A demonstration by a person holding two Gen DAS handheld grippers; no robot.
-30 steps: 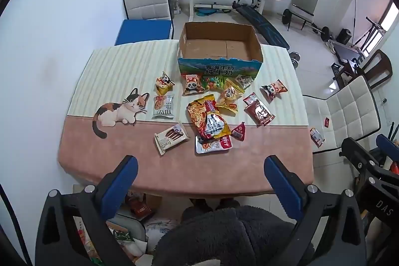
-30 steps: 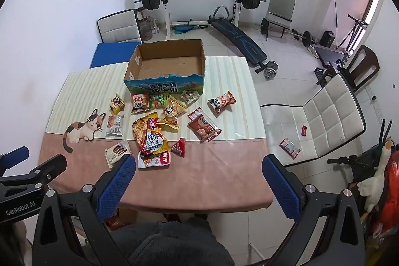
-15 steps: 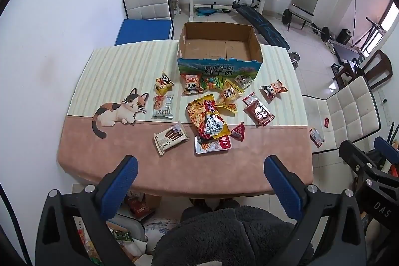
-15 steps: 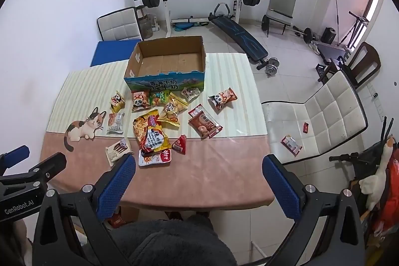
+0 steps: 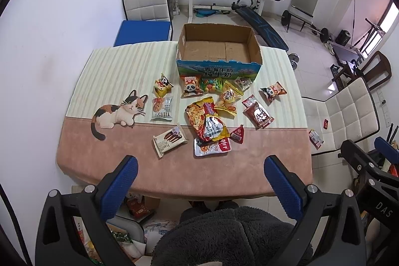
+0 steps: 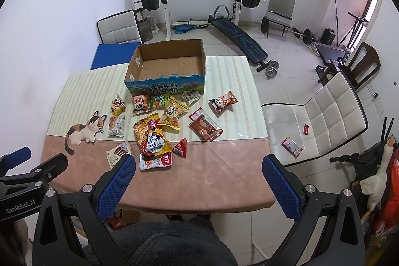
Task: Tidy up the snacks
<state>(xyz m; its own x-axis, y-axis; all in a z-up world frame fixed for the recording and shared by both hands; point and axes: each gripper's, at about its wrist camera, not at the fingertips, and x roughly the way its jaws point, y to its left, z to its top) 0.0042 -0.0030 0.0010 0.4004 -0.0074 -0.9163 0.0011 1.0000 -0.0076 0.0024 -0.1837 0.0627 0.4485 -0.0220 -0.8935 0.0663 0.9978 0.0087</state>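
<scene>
Both tongs spread wide, empty, held above the near table edge – left gripper [image 5: 200, 177], right gripper [image 6: 198, 175] – snack packets [image 5: 212, 111] scattered on the table [image 5: 224, 176] just before the open cardboard box [image 5: 219, 49].

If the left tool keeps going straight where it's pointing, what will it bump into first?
Probably the snack pile. The left tool is open and aimed over the table's near edge; the silver packet with the red corner lies nearest in its line. Depth is hard to judge through the fisheye.
</scene>
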